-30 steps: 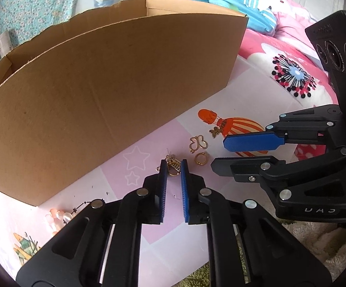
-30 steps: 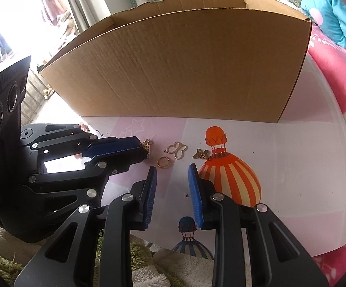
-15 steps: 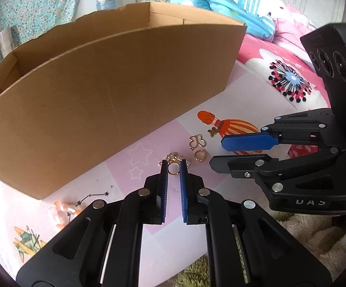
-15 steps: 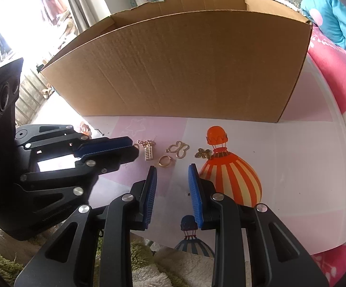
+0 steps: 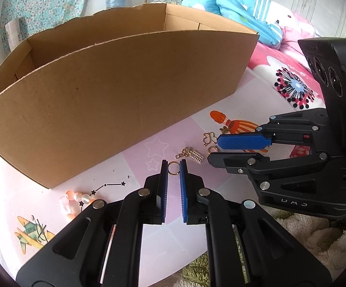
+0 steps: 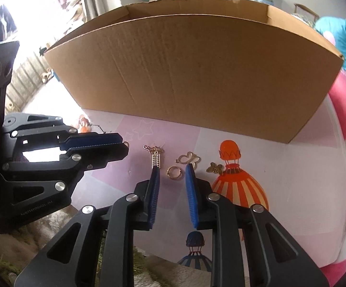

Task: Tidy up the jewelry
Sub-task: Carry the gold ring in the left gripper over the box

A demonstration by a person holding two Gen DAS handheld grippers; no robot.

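Brown cardboard fills the upper half of both views: a large open box (image 5: 115,95) stands on the pink printed cloth (image 5: 187,239), walling off everything behind the jewelry. Beside it at lower left of the left view lie pale orange beads (image 5: 76,198). A bed with a blue quilt (image 5: 240,9) shows at upper right.

The left gripper (image 5: 173,167) has its blue pads closed narrowly on a thin gold ring (image 5: 173,168), held at the very tips at frame centre. A small gold abacus charm on a chain (image 5: 192,154) lies just beyond it.

The right gripper (image 6: 173,173) has just been closing; its pads stand either side of a second gold ring (image 6: 173,172) lying flat, not touching it. A gold butterfly outline (image 6: 188,158) and a small gold bee (image 6: 214,167) lie just past its right pad, near a printed orange balloon (image 6: 240,186).
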